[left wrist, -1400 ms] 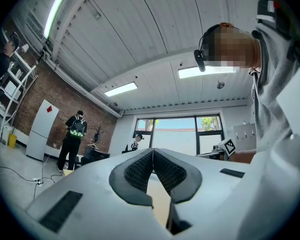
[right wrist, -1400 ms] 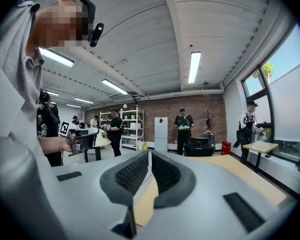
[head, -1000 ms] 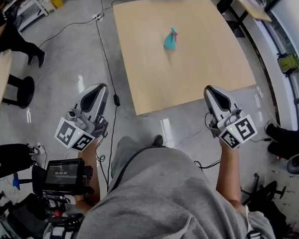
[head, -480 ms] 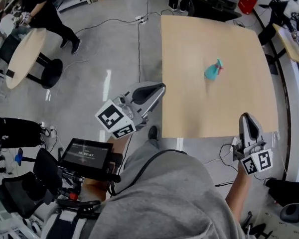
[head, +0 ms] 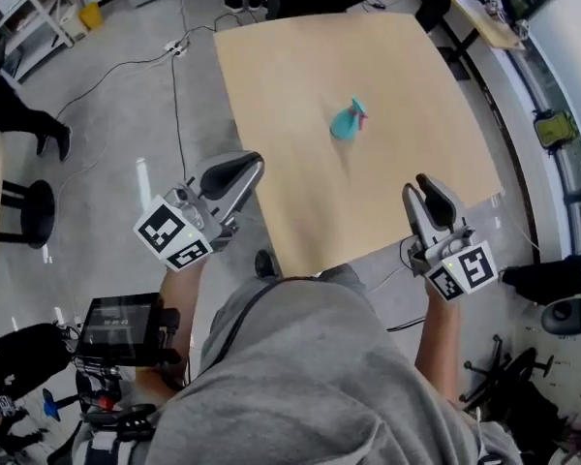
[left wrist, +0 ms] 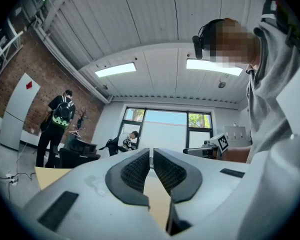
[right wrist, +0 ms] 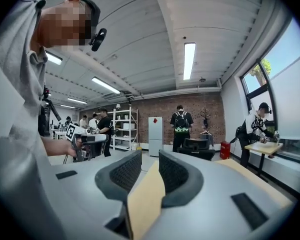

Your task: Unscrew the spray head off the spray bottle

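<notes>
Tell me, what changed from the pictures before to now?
Both grippers came forward toward the table. The right gripper has just been opening its jaws a little, with nothing between them. The left gripper stayed shut and empty. The spray bottle stayed on the table, untouched, with its head still on.

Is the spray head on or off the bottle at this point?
On: the pink spray head is joined to the teal bottle on the table.
</notes>
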Motion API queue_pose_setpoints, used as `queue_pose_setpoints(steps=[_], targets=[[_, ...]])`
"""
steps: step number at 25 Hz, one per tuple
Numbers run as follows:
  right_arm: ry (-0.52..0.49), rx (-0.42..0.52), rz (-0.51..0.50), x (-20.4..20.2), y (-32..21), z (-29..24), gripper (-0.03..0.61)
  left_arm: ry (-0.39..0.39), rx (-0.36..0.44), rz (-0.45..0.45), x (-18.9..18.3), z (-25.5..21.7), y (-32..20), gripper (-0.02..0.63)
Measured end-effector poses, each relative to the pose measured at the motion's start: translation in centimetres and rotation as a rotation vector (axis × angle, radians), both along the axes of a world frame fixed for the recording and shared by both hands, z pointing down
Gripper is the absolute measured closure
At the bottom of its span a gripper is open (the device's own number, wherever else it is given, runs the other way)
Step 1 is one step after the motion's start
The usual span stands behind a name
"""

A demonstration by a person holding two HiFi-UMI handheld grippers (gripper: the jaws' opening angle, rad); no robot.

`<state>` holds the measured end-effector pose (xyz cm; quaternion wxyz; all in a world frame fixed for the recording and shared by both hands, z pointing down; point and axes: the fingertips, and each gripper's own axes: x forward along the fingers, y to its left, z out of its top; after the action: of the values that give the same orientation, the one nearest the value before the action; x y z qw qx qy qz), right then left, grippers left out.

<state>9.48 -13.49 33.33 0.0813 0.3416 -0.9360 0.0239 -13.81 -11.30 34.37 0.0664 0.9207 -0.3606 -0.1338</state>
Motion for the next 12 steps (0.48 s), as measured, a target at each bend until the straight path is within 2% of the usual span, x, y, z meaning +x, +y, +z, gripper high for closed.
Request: queue_pose_setpoints(steps=[5,6,9,10,12], targets=[[0.014,-0.072,0.055,2.2,-3.6,2.8,0.489,-0.045,-0.058,0.101,4.7,5.7,-7.5,0.606],[0.010,-0.085,0.069,3.1,-4.4,3.6,0.489,-0.063,-0.074,0.115,6.1,7.5,-9.1,0.590],[0.003,-0.116,0.091,5.5,-6.2,6.3,0.489,-0.120,-0.145,0.133,10.1,13.8,-13.8,0.366],[0.004,-0.123,0.093,5.9,-6.5,6.8,0.489,-0.134,-0.169,0.129,11.1,15.6,-14.9,0.318],[0.003,-0.134,0.095,6.1,-6.6,6.8,0.489,-0.180,-0.187,0.129,12.4,18.0,-16.3,0.293]])
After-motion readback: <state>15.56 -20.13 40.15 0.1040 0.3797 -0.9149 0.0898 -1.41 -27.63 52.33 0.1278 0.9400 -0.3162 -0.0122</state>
